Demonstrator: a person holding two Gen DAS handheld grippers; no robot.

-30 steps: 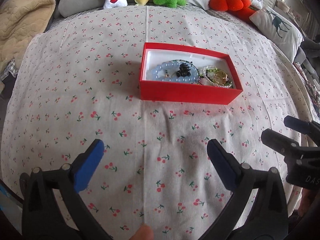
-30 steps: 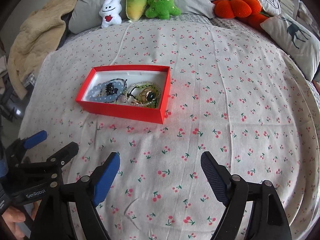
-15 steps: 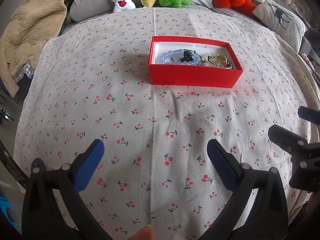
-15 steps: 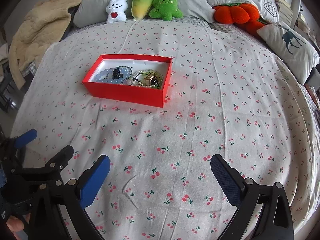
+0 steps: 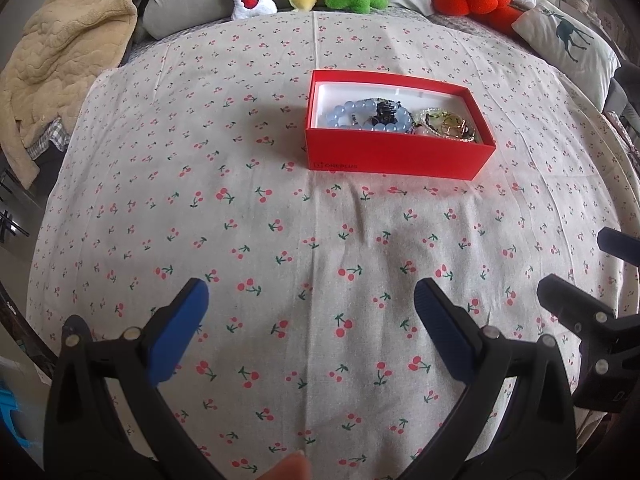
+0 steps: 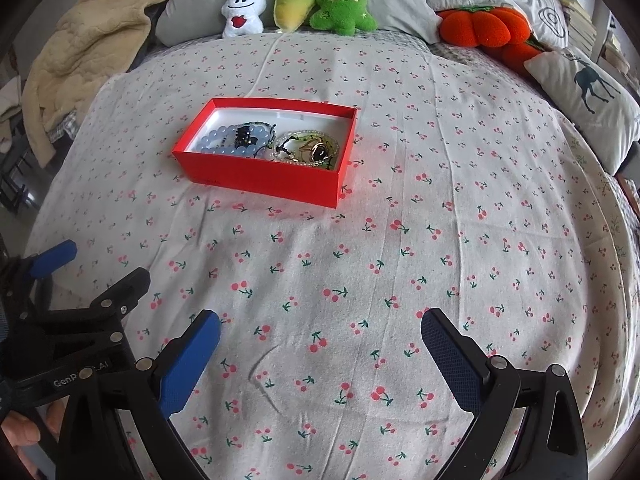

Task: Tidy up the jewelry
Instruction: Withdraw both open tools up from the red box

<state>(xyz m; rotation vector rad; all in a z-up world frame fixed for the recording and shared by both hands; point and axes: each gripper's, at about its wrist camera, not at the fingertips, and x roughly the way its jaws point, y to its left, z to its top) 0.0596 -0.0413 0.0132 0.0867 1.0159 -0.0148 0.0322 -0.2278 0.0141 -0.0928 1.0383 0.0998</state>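
A red cardboard box (image 6: 264, 178) is seen on the cherry-print bedsheet (image 6: 360, 280), past the middle of the bed toward the pillow edge, well apart from both grippers. Inside its white lining a pale blue bead bracelet (image 6: 224, 142) lies at the left end with a small black hair claw (image 6: 244, 136) on it, and a tangle of gold and green pieces (image 6: 312, 150) fills the right end.

The left gripper (image 5: 310, 300) is held with its jaws wide apart and nothing between them; the right gripper (image 6: 320, 330) is likewise spread to its widest, empty, near the foot edge of the bed.

The jewelry is judged light and limp: the beads are probably smooth and apt to roll off a pad, so the bracelet is best pinched across its strand where it rises clear of the lining. The tangled pieces are likely to drag one another up. The box is thought light enough to slide on the soft sheet, so its near wall may need steadying.
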